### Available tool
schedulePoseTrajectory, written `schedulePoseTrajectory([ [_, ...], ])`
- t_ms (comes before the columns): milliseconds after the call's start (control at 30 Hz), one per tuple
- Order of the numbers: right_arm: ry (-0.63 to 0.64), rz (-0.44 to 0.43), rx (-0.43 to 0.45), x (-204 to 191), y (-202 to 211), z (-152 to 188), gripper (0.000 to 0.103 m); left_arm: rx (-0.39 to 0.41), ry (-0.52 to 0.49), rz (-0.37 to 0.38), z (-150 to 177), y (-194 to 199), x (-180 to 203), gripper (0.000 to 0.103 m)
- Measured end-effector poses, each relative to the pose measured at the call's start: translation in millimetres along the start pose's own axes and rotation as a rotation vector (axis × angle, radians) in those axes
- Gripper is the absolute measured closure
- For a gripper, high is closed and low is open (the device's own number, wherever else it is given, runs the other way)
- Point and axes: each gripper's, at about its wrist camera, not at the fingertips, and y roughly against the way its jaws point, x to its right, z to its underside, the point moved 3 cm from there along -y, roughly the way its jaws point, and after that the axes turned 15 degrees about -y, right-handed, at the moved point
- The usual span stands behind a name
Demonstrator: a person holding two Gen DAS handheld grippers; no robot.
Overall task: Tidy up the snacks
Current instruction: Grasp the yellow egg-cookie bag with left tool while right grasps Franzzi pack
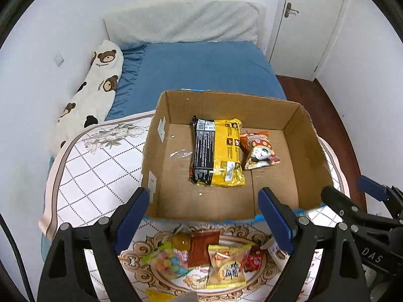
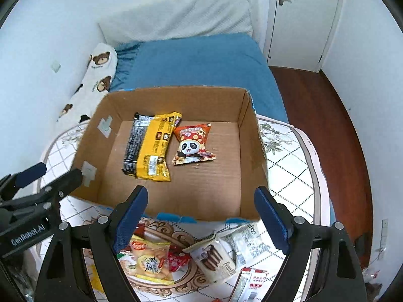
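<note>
An open cardboard box [image 1: 161,136] [image 2: 249,136] stands on a patterned cloth. In it lie a yellow and black packet [image 1: 217,151] [image 2: 149,146] and a red panda snack bag [image 1: 259,151] [image 2: 192,142]. In front of the box lies a pile of loose snacks: a bag of coloured candy balls [image 1: 167,260], a brown-red pouch [image 1: 202,248], a yellow cracker bag [image 1: 228,269] [image 2: 151,259] and a white chocolate-stick pack [image 2: 214,256]. My left gripper [image 1: 204,216] is open and empty above the pile. My right gripper [image 2: 201,214] is open and empty above the pile's right part.
The box and cloth rest on a bed with a blue sheet [image 1: 201,68]. A bear-print pillow [image 1: 95,85] lies along the left wall. A white door [image 1: 309,20] and dark wood floor [image 2: 322,115] are at the right. The right gripper shows in the left view [image 1: 357,209].
</note>
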Motion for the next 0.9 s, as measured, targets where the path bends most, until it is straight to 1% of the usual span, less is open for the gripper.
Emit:
schedulePoseTrajectory([
  [133, -0.024, -0.031, 0.004, 5, 17, 13, 0.014, 0.015, 0.001, -0.007, 14, 11, 7, 0.015],
  [233, -0.062, -0.051, -0.043, 16, 15, 29, 0.014, -0.010, 0.009, -0.006, 30, 8, 12, 0.015],
  [333, -0.134, -0.060, -0.118, 37, -3, 49, 0.014, -0.066, 0.021, 0.005, 51, -7, 17, 0.015],
  [467, -0.267, -0.054, -0.247, 77, -44, 81, 0.014, -0.190, 0.035, 0.045, 85, -46, 28, 0.015],
  [533, -0.276, -0.045, -0.273, 90, -61, 94, 0.014, -0.238, 0.016, 0.048, 102, -65, 39, 0.015],
  [600, -0.247, -0.029, -0.302, 96, -78, 107, 0.014, -0.276, -0.010, 0.046, 114, -80, 50, 0.015],
  [667, -0.160, -0.004, -0.320, 96, -96, 119, 0.015, -0.317, -0.047, 0.048, 124, -98, 63, 0.015],
  [733, -0.053, 0.044, -0.338, 93, -113, 130, 0.019, -0.344, -0.086, 0.051, 131, -113, 73, 0.015],
  [767, -0.023, 0.053, -0.346, 92, -118, 133, 0.027, -0.360, -0.111, 0.053, 133, -124, 80, 0.015],
  [800, 0.013, 0.062, -0.355, 91, -125, 137, 0.030, -0.374, -0.127, 0.050, 136, -131, 84, 0.015],
  [900, 0.098, 0.092, -0.371, 88, -142, 144, 0.031, -0.420, -0.180, 0.039, 141, -157, 98, 0.015],
])
